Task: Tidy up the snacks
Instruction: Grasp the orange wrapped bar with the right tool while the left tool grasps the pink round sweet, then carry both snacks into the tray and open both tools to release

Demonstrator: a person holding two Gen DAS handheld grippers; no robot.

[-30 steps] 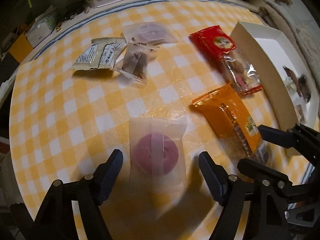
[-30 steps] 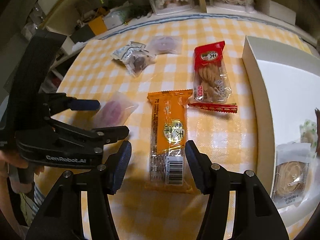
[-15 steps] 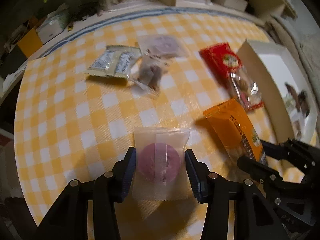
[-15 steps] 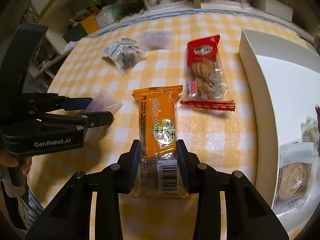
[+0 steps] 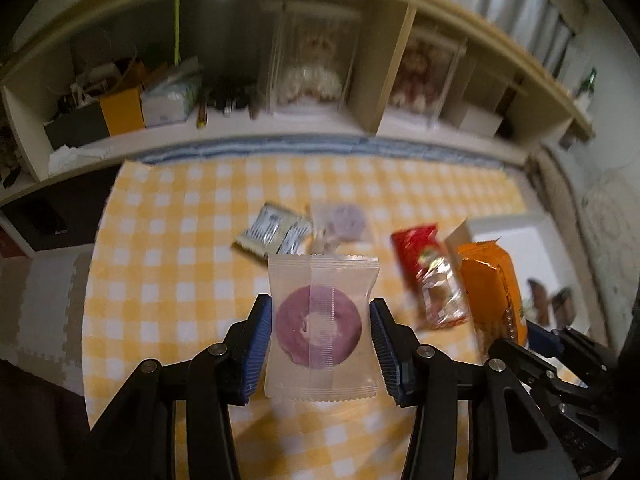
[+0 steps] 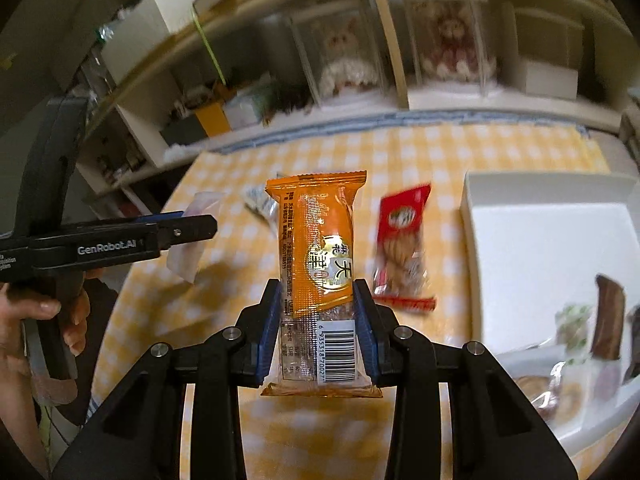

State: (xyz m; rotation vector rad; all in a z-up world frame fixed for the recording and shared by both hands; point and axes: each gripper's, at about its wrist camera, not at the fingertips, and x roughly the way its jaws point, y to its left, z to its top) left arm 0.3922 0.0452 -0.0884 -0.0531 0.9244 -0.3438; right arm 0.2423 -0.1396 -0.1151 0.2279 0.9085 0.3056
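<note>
Left gripper [image 5: 320, 334]: jaws clenched on a translucent packet [image 5: 322, 326] holding a purple ring-shaped snack, gripped at both side edges, the packet clear of the tabletop [image 5: 168, 264], which carries a yellow-and-white check cloth. Right gripper [image 6: 316, 320]: jaws clenched on the lower part of an orange snack bar [image 6: 318, 256], barcode end nearest the camera, the bar standing up out of the jaws and also off the tabletop. In the right wrist view the left gripper shows at the left with a person's hand [image 6: 48, 320] on its handle, the pale packet in its jaws. Lying on the cloth toward the far edge of the tabletop: a cream twin packet [image 5: 274, 232], and just beside it a clear packet with a mauve round [image 5: 346, 220]; a further clear wrapper lies at their near side, its contents too blurred to tell. A red biscuit packet [image 6: 402, 244] lies toward the right edge, near a white tray [image 6: 532, 248] that occupies the right side of the tabletop. The tray's near end holds several wrapped items, among them a brown bar [image 6: 608, 316] and a green-and-white wrapper [image 6: 572, 320]. Beyond the far edge stands a shelf unit [image 5: 384, 76] with boxed dolls; detail there is blurred
</note>
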